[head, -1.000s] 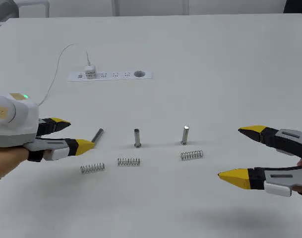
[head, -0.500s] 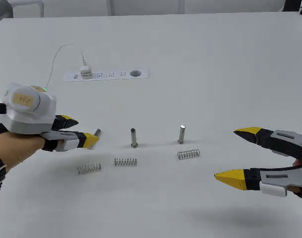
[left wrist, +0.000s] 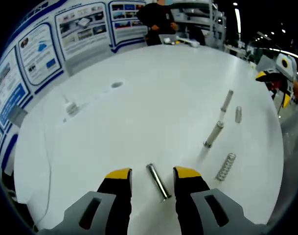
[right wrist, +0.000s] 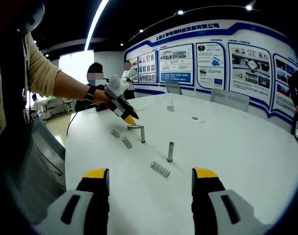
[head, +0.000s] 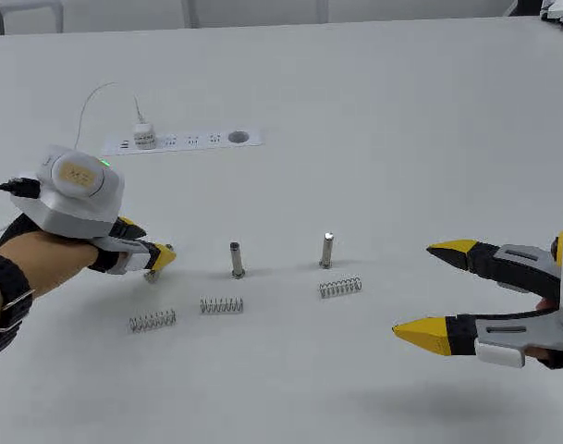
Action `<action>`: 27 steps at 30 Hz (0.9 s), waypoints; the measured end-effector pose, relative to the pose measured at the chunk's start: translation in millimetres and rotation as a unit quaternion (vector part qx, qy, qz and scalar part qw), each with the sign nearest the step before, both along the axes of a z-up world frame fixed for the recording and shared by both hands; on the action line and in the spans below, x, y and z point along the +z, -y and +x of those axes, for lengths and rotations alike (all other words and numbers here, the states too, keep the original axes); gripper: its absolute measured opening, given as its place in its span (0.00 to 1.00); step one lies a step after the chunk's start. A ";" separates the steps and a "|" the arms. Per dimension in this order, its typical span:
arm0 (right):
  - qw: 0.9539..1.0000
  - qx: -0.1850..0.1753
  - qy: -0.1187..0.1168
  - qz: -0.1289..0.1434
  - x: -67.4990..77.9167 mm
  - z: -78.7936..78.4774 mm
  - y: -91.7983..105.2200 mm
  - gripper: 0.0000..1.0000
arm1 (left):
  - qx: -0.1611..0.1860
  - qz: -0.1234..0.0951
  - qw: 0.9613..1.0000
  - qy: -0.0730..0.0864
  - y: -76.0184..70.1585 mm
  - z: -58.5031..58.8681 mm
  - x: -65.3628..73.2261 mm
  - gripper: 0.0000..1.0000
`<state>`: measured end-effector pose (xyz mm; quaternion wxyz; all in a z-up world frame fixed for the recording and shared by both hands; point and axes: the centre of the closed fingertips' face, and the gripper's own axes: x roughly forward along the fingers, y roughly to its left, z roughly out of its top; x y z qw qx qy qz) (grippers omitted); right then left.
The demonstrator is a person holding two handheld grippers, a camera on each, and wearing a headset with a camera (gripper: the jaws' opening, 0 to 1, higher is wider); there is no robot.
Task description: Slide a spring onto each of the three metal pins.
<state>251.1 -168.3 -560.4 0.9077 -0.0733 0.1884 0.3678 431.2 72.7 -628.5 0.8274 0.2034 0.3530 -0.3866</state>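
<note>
Metal pin (left wrist: 157, 181) lying between left gripper (left wrist: 152, 172) fingers (left wrist: 119, 175)

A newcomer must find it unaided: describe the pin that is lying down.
On the white table, in front of the power strip, three metal pins form a row. It is the leftmost pin, between the left tool's jaws; its two neighbours stand upright, it lies flat.

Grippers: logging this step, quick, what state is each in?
Left gripper: open, jaws either side of the lying pin, not gripping it.
Right gripper: open, empty.
</note>
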 end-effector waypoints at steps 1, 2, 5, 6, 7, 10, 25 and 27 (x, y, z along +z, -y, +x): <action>1.000 0.000 -0.001 0.000 -0.5 -0.1 0.2 0.69 | 0.001 0.004 1.000 -0.001 0.2 0.8 -0.9 0.34; 1.000 -0.001 -0.002 0.000 -1.4 -0.3 0.5 0.69 | 0.001 0.008 1.000 -0.003 1.2 1.9 -2.1 0.34; 1.000 -0.003 -0.003 0.001 -3.5 -0.3 2.1 0.69 | 0.001 0.021 1.000 -0.010 2.7 2.1 -6.3 0.32; 1.000 -0.004 -0.004 0.002 -4.0 -0.2 2.7 0.69 | 0.001 0.024 1.000 -0.011 3.3 2.3 -7.3 0.31; 1.000 -0.005 -0.004 0.004 -4.5 -0.1 3.2 0.69 | 0.003 0.028 1.000 -0.012 3.3 2.8 -8.7 0.30; 1.000 -0.007 -0.005 0.004 -6.0 -0.4 3.9 0.69 | 0.009 0.033 0.999 -0.018 3.2 3.1 -11.8 0.28; 1.000 -0.013 -0.009 0.010 -12.3 -3.0 5.9 0.67 | 0.031 0.057 0.997 -0.044 1.8 3.5 -21.9 0.18; 1.000 -0.013 -0.010 0.010 -13.0 -3.4 5.8 0.67 | 0.033 0.061 0.997 -0.045 1.6 4.1 -22.5 0.17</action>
